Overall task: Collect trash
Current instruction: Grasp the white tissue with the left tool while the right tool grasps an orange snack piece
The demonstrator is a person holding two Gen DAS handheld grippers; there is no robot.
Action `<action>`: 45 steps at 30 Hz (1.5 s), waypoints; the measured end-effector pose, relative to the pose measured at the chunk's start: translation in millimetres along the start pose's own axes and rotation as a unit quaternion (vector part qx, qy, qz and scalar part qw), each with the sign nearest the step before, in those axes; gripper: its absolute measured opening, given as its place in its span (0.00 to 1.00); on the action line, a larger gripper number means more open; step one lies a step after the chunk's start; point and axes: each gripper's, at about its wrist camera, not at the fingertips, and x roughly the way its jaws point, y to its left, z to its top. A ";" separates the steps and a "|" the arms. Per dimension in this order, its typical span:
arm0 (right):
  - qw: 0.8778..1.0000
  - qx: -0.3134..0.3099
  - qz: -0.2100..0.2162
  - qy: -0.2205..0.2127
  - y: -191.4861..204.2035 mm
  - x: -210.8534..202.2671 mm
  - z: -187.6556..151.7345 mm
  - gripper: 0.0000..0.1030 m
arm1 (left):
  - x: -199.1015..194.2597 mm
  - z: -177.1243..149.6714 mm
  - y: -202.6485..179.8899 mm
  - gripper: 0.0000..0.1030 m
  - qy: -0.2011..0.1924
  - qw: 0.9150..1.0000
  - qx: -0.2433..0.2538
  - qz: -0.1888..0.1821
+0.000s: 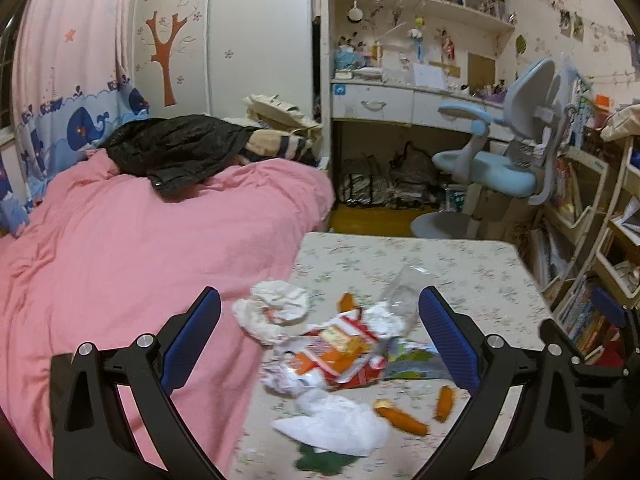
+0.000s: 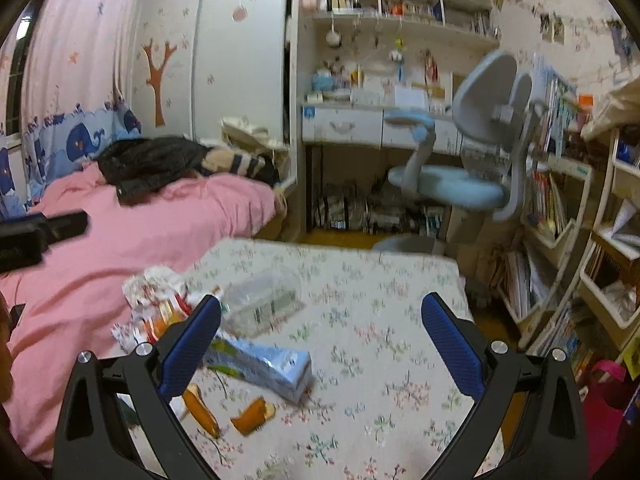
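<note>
Both grippers hang over the flowered table [image 2: 400, 280], tipped downward toward it, with nothing between their blue pads. The left gripper [image 1: 320, 336] has its jaws spread wide, and the pile of rubbish lies straight ahead between the two fingers: a crumpled white tissue [image 1: 276, 304] toward its left finger, an orange-and-red snack wrapper [image 1: 340, 352] in the middle, a clear plastic bottle [image 1: 400, 296] just inside its right finger, and a flat white paper [image 1: 336, 424] nearest the camera. Orange peel pieces [image 1: 404, 420] lie close under its right finger. The pink bedcover [image 1: 120, 260] spreads off beyond its left finger.

The right gripper [image 2: 320, 340] is likewise wide apart and empty. A blue and green carton [image 2: 264, 364] lies on its side just inside its left finger, two bits of orange peel [image 2: 252, 416] nearer the camera below it, and the clear bottle [image 2: 260, 304] a little beyond that finger's tip. The wrapper heap [image 2: 156, 308] sits outside its left finger, by the bed edge. Between the rest of its fingers there is only bare tablecloth. No bin shows in either view; the shelves [image 2: 560, 220] to its right hold books.
</note>
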 end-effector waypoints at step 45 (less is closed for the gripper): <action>0.955 0.003 0.124 0.268 25.7 88.4 -75.0 0.17 | 130.1 -99.1 -46.9 0.07 0.327 0.927 0.143 -0.116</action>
